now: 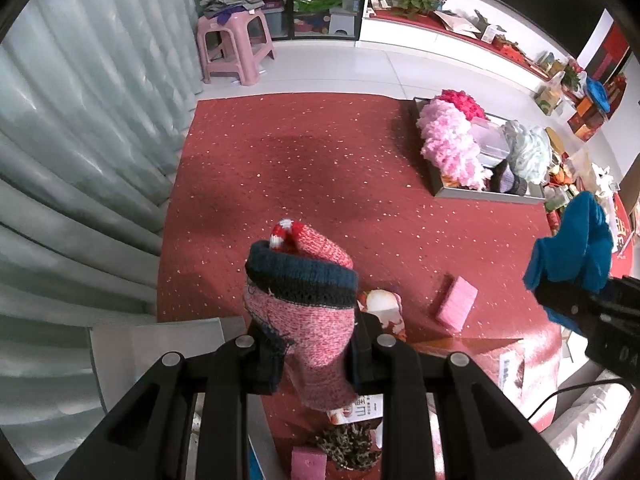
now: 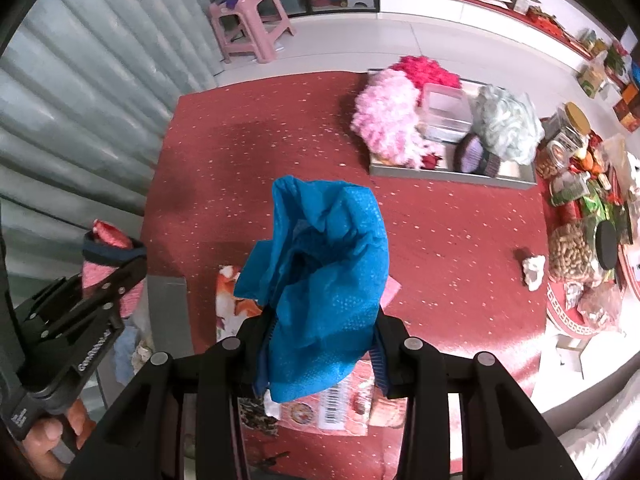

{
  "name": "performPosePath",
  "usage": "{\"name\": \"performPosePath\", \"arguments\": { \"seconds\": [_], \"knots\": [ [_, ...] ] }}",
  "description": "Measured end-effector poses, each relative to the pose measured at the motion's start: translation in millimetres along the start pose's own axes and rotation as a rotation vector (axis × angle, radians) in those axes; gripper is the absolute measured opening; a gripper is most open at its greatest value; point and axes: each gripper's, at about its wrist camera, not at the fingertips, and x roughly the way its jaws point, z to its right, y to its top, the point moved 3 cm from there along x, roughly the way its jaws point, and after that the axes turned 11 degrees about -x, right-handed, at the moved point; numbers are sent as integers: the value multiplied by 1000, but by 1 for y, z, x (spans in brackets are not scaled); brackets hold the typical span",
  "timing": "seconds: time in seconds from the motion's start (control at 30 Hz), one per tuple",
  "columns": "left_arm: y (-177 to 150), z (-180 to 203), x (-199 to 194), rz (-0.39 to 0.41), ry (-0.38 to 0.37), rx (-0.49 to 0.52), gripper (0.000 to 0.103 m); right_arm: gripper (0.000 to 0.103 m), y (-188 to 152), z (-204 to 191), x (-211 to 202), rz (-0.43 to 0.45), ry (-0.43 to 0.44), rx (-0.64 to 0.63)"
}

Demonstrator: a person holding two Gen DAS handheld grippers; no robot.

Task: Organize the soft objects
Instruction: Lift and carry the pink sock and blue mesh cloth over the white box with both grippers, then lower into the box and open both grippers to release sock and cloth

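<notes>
My left gripper [image 1: 312,344] is shut on a pink knit sock [image 1: 308,312] with a dark blue cuff and a red-white toe, held above the red tablecloth [image 1: 300,168]. My right gripper [image 2: 320,348] is shut on a crumpled blue cloth [image 2: 324,272], also held up over the table. The blue cloth shows at the right of the left wrist view [image 1: 572,248]; the sock and left gripper show at the left of the right wrist view [image 2: 108,264]. A grey tray [image 2: 452,174] at the far right holds pink fluffy items [image 2: 388,120], a pale green puff [image 2: 508,120] and a purple knit piece [image 2: 472,156].
A pink sponge [image 1: 458,298] lies on the cloth. A printed packet [image 2: 232,300] lies under the grippers. Snack bags and jars [image 2: 580,200] crowd the table's right edge, with a white crumpled lump [image 2: 534,270] nearby. Curtains [image 1: 80,140] hang at the left. A pink stool [image 1: 236,48] stands on the floor beyond.
</notes>
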Motion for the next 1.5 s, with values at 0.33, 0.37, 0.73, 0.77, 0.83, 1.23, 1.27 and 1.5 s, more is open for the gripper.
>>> {"name": "performPosePath", "arguments": {
  "seconds": [0.33, 0.37, 0.73, 0.77, 0.83, 1.23, 1.27, 1.5],
  "knots": [
    [5, -17, 12, -12, -19, -30, 26, 41, 10, -38, 17, -32, -1, -40],
    [4, -19, 12, -12, -20, -34, 26, 41, 11, -41, 18, -33, -1, -46],
    [-9, -64, 6, -6, -6, -113, 26, 41, 12, -84, 24, -48, 5, -117],
    [-10, -68, 5, -5, -5, -120, 26, 41, 12, -89, 25, -49, 6, -125],
    [-14, -78, 3, -5, -3, -140, 26, 41, 12, -97, 26, -50, 13, -136],
    [-41, -131, -3, -16, 30, -241, 26, 41, 3, -157, 38, -75, 66, -243],
    [-43, -135, -4, -16, 33, -248, 26, 41, 3, -160, 39, -78, 69, -252],
    [-61, -167, -5, -27, 59, -314, 26, 41, -5, -193, 49, -101, 90, -314]
  ]
}}
